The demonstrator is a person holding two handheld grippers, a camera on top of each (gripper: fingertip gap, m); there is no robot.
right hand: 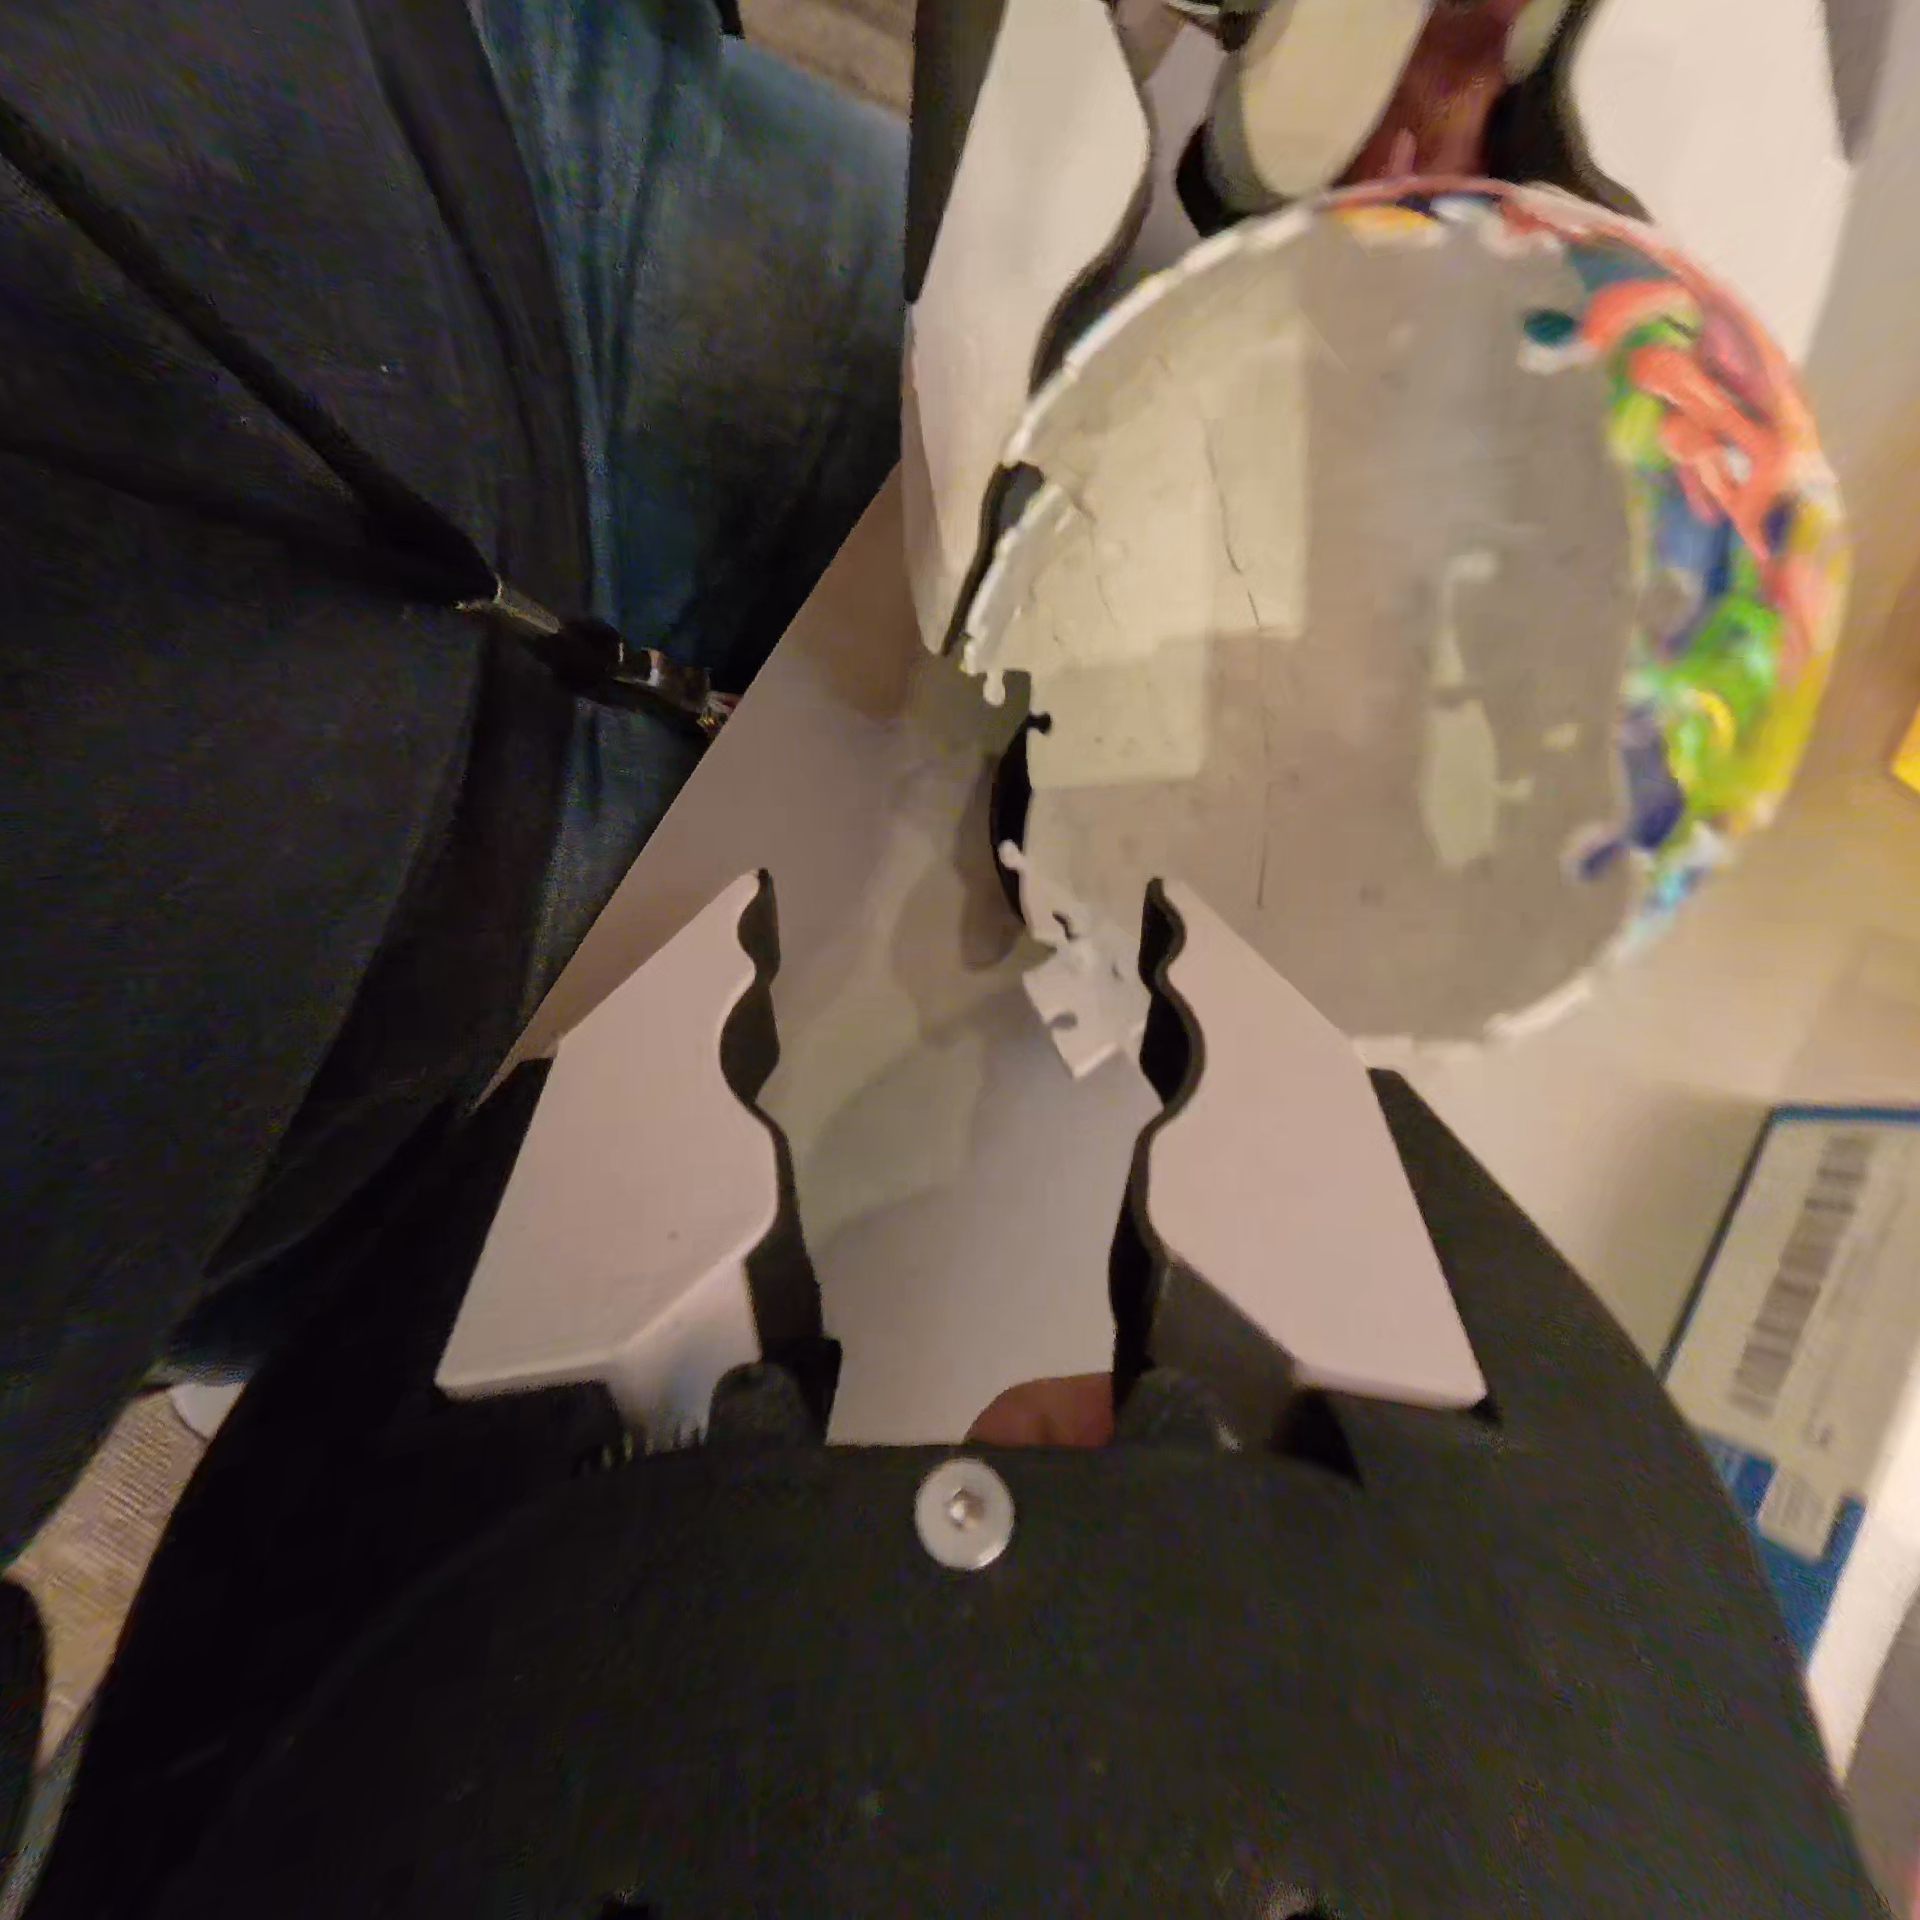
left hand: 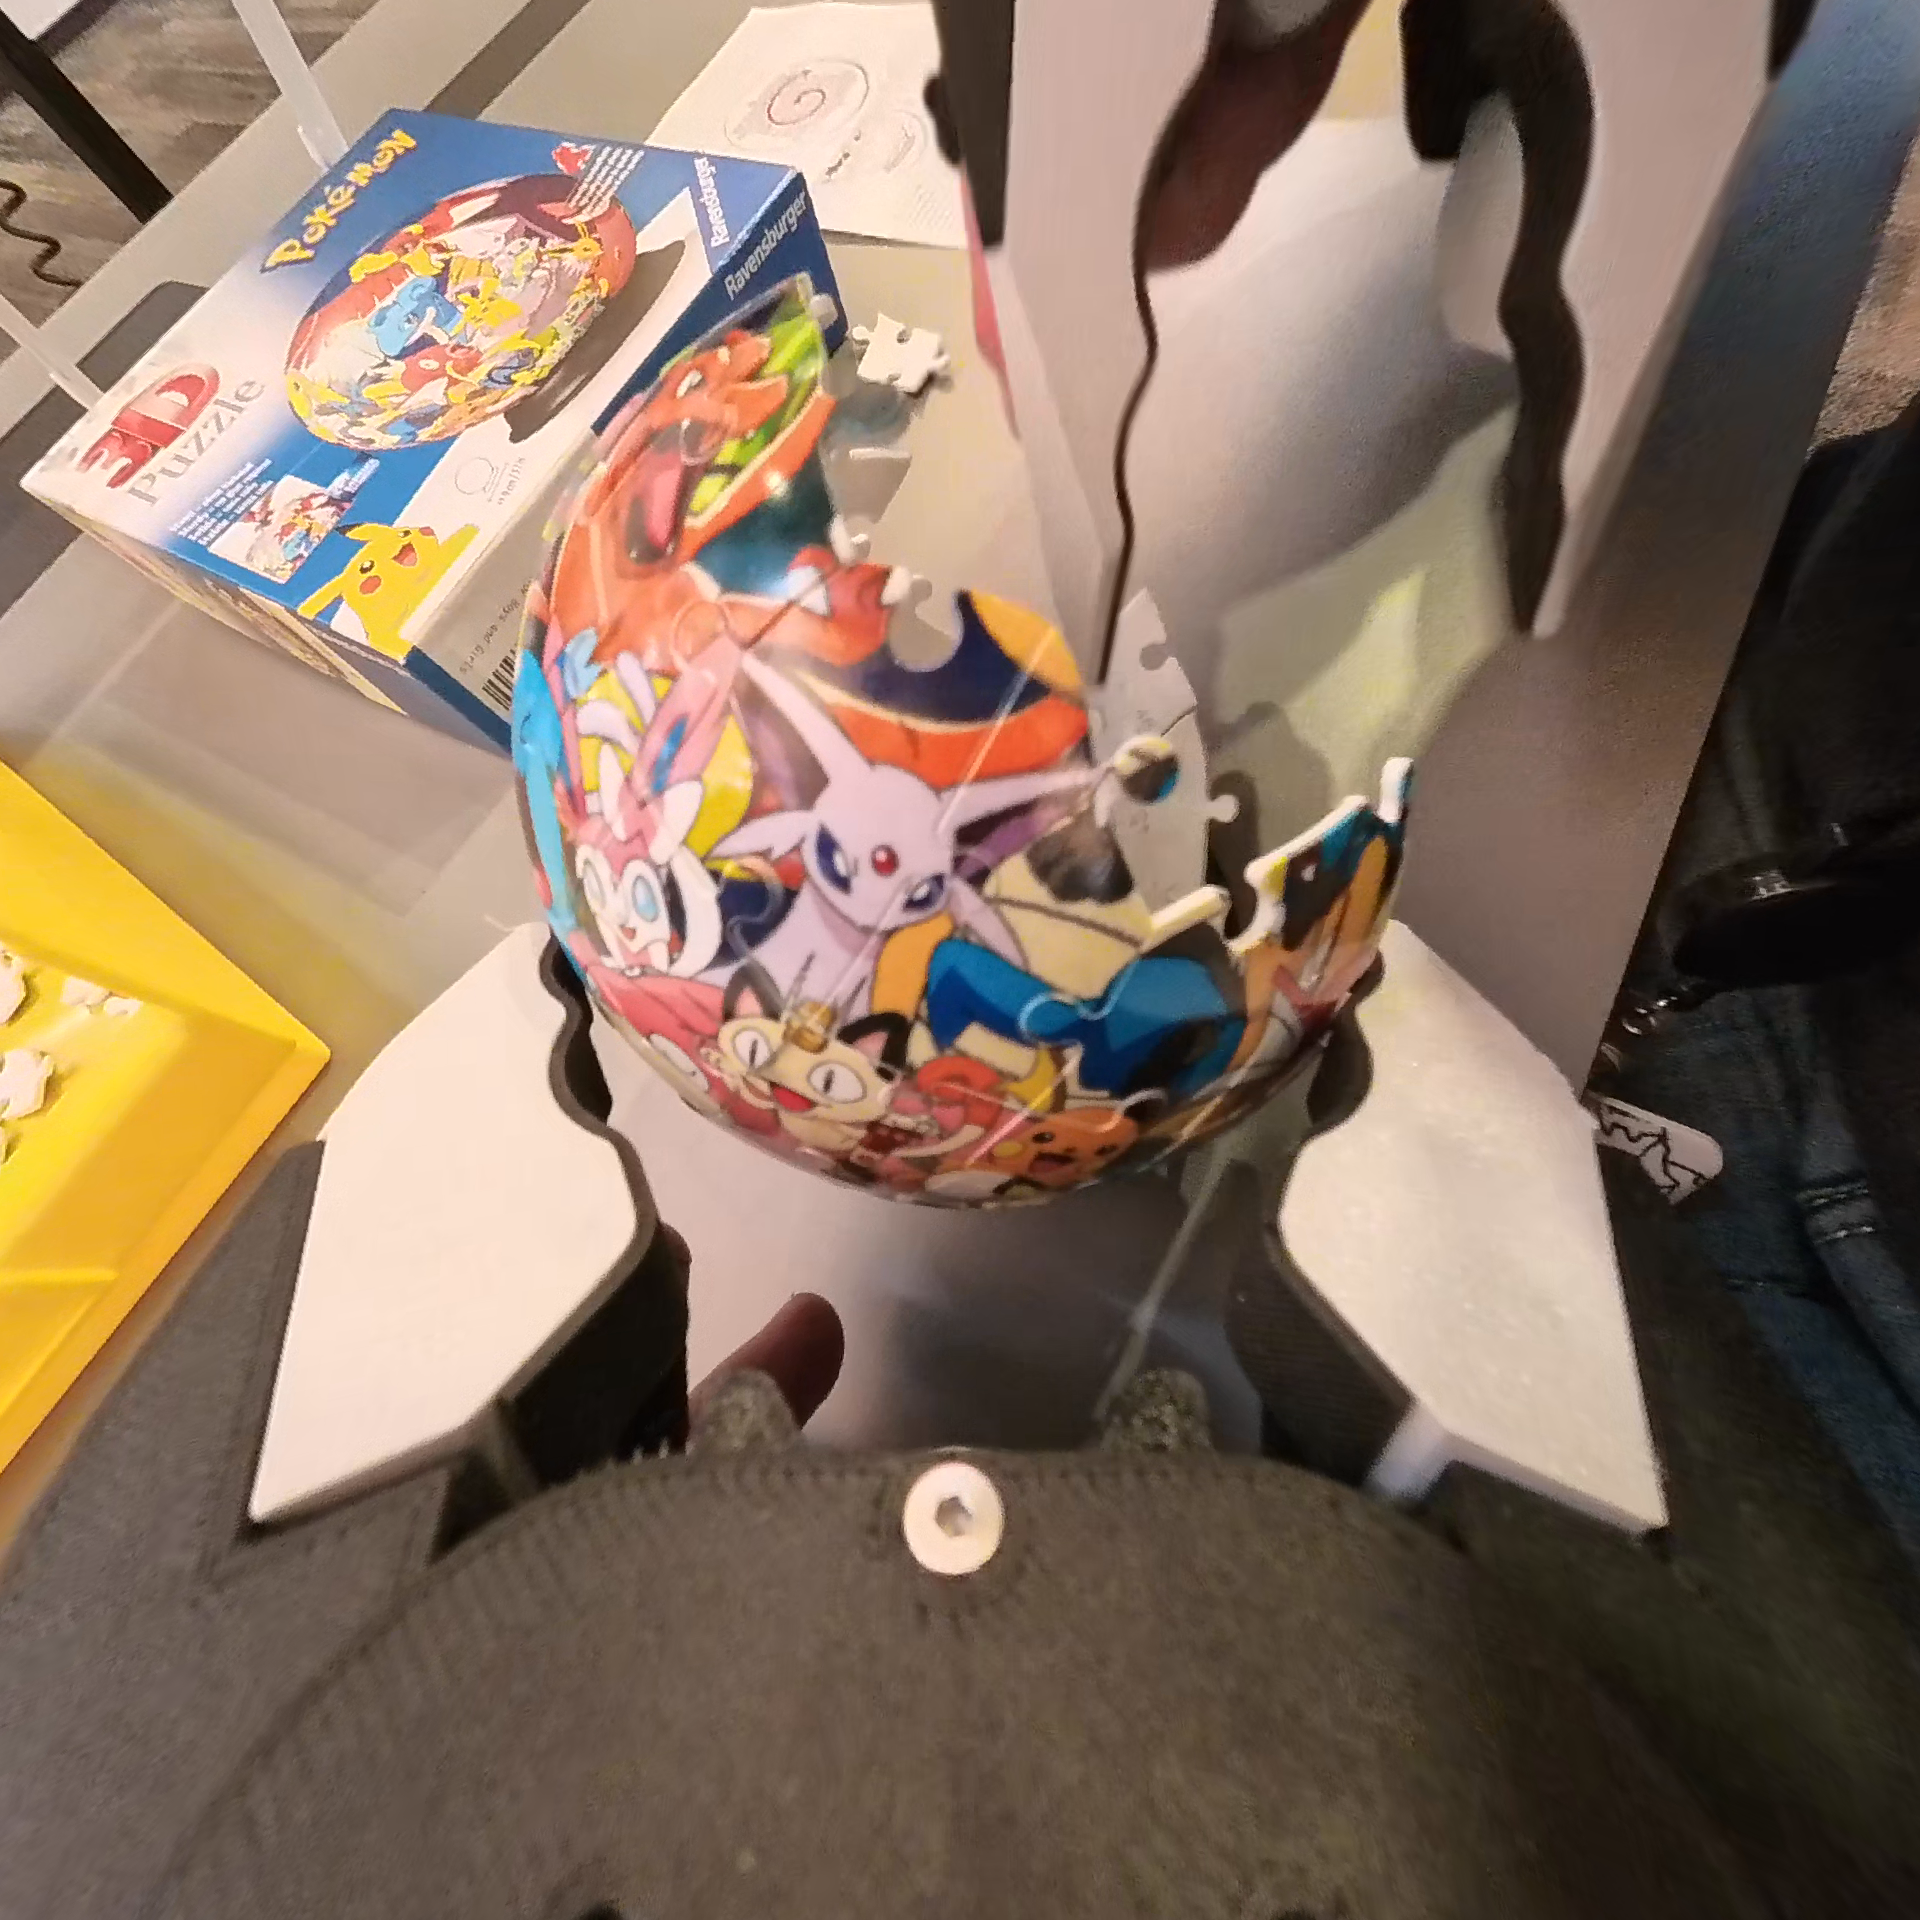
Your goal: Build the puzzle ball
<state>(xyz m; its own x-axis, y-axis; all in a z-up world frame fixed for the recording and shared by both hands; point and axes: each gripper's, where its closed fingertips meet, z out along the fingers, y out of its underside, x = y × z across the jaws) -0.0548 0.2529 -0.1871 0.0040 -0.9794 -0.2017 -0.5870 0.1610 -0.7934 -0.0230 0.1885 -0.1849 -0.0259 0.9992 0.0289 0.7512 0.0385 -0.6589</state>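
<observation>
The left gripper (left hand: 961, 997) grasps one unfinished puzzle ball (left hand: 894, 862) between its two fingers, above the bench (left hand: 260, 748). The right gripper (right hand: 956, 935) (fingers parted, holding nothing) hangs beside it; one puzzle box (left hand: 416, 416), one loose piece (left hand: 899, 353) and one yellow tray (left hand: 125, 1039) lie below.

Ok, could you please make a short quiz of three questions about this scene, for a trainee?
1. True or false: the ball is finished.
2. What holds the ball? A: the left gripper. B: a stand. C: a bare hand.
3. Fill in: the right gripper is ___ (open or shut).

Key:
1. False. Part of the shell is missing, and the right wrist view shows its white inside.
2. A. Its fingers press on both sides of the ball.
3. Open. There is a clear space between its fingers.
</observation>
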